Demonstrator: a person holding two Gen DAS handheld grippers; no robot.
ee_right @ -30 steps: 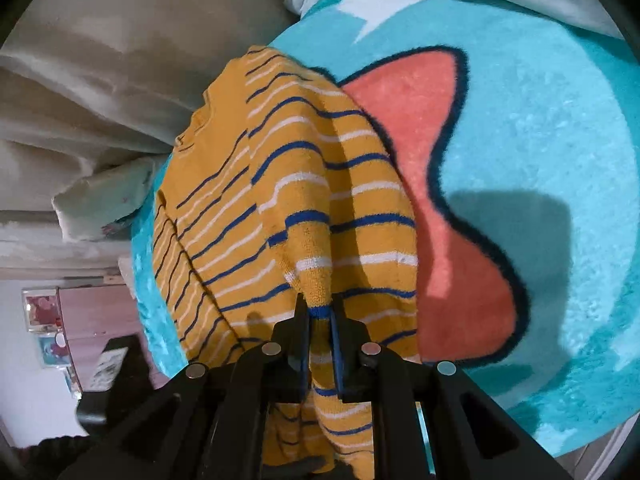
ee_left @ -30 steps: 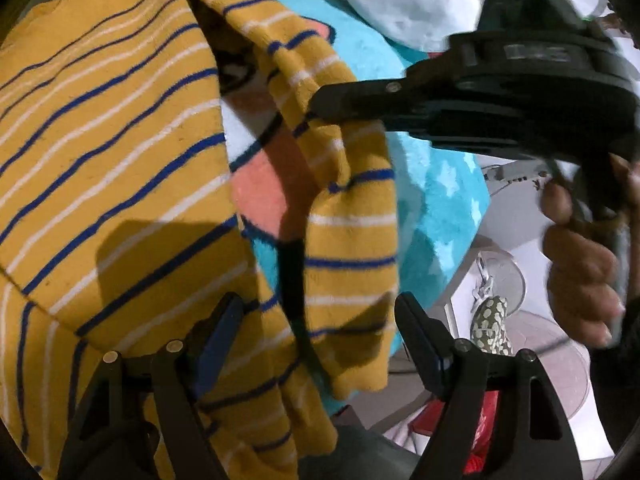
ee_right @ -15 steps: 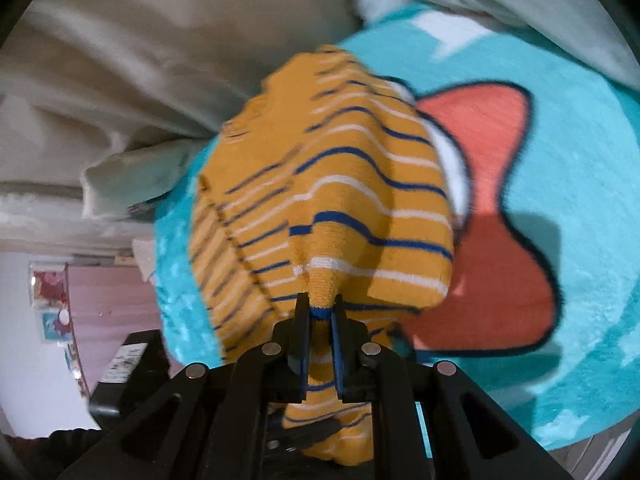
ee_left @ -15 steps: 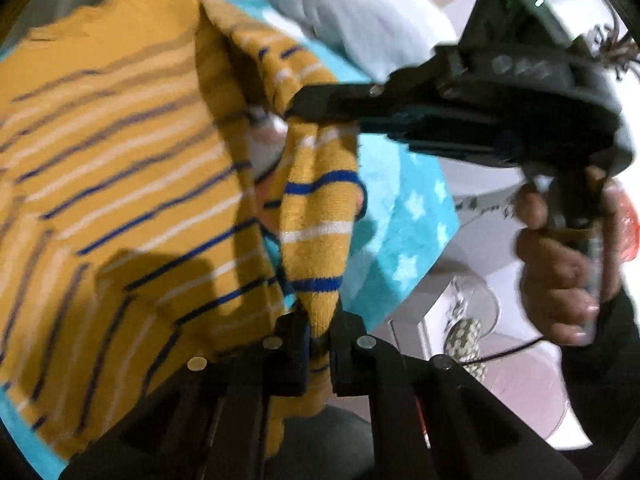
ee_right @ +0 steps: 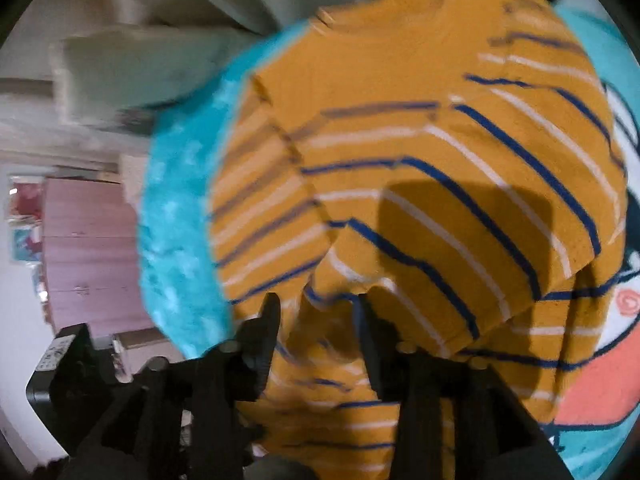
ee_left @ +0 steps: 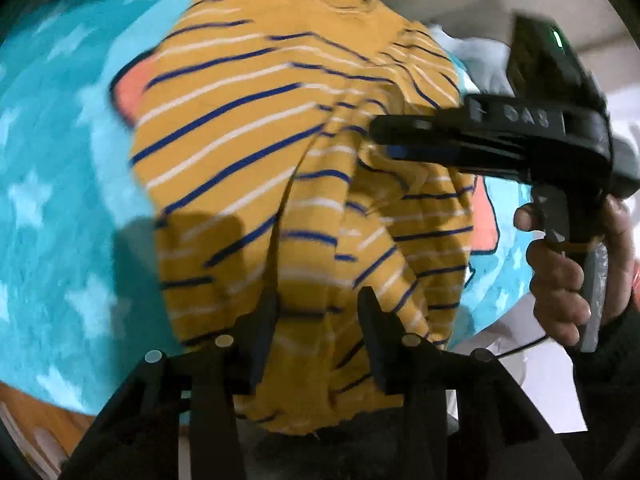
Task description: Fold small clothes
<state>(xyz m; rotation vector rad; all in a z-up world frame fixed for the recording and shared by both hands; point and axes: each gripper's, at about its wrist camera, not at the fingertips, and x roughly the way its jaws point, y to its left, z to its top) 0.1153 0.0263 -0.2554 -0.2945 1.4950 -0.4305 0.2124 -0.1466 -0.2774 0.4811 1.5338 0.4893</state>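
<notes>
Both my grippers, left gripper (ee_left: 318, 330) and right gripper (ee_right: 316, 330), are opening w/ nothing pinched, fingers clear of the cloth. Striped shirt (ee_left: 280, 128) lies bunched on the blue blanket (ee_left: 60, 200); it's light, floppy, clingy knit, so I'd grab hems or corners, not mid-fabric.

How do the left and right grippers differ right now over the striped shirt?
The left gripper hangs over the bunched lower part of the striped shirt; the right gripper sits above a folded-over edge. The right gripper shows from the side in the left wrist view; the left does not show in the right's. Shared: both sets of jaws are opening, pads off the cloth.
</notes>
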